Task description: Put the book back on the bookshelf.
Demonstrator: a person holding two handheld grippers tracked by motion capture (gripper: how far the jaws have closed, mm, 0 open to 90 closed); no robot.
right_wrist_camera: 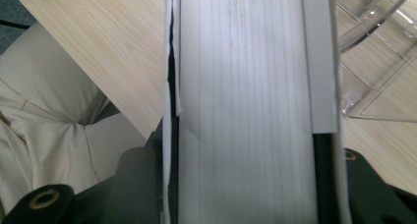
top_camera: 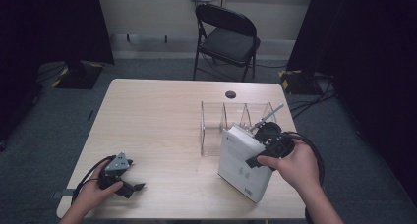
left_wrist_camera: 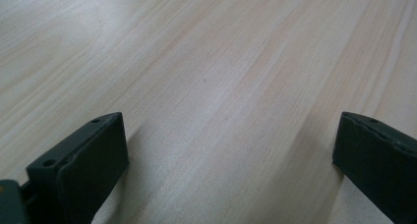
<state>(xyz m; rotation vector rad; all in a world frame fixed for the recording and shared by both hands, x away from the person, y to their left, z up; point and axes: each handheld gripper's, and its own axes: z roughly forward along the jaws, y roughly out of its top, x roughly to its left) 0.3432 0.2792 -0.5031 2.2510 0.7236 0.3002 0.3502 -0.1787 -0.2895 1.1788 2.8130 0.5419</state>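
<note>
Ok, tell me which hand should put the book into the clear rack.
Right. The right gripper already clamps the book beside the clear rack; the left gripper sits open and empty across the table.

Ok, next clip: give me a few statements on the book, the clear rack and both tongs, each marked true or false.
1. The right tongs are clamped on the white book. True.
2. The book already stands inside the clear rack. False: it is tilted in front of the rack, outside it.
3. The left tongs are open with only bare table between them. True.
4. The left tongs hold a pen. False: they hold nothing.
5. A folding chair stands beyond the table. True.
</note>
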